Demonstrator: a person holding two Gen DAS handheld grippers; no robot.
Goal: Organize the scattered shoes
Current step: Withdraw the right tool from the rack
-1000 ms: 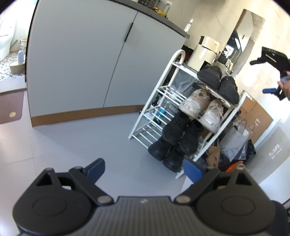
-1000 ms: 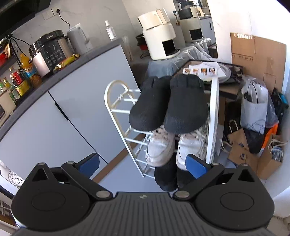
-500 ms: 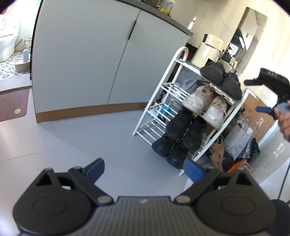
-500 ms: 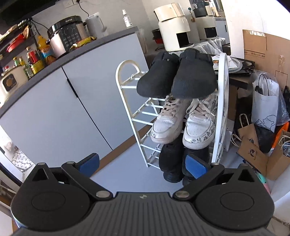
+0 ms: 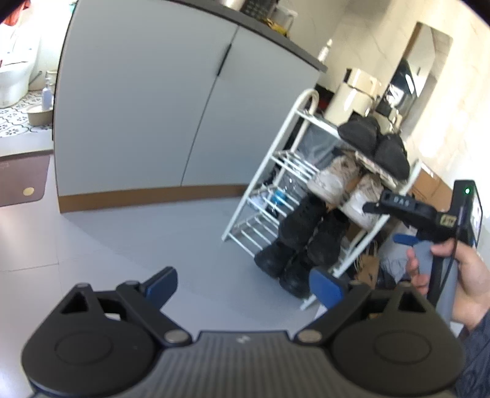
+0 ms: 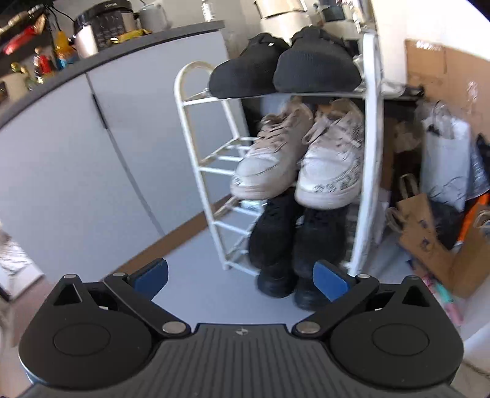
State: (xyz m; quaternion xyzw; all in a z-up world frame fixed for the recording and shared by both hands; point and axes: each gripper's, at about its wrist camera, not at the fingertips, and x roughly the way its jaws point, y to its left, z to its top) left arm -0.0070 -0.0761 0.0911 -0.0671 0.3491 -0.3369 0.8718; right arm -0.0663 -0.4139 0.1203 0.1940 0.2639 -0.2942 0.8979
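The left tool (image 5: 243, 286) is hanging over the grey floor (image 5: 153, 238) with its blue fingers (image 5: 160, 284) spread wide and nothing between them. The right tool (image 6: 240, 280) is spread wide too and is holding nothing. In the left view, a hand (image 5: 459, 275) at 3 o'clock is gripping the right tool's black handle.

A white shoe rack (image 6: 196, 159) is standing on the floor next to a tall grey cabinet (image 6: 76, 159). All the shoes are sitting on the right half of the rack, toes pointing out.

In the right view, two black slippers (image 6: 284, 67) are lying side by side on the top shelf, at 12 o'clock. Just under them, two white sneakers (image 6: 297, 162) are resting together in the middle. Below those, two black boots (image 6: 294, 242) are standing with their toes near the floor, just past the right tool's fingertips.

In the left view, the rack is at 2 o'clock, well apart from the left tool.

At 3 o'clock in the right view, paper bags (image 6: 419, 226) and a cardboard box (image 6: 444, 76) are piling up beside the rack. A rice cooker (image 6: 105, 21) is sitting on the bench (image 6: 122, 46) at 11 o'clock.
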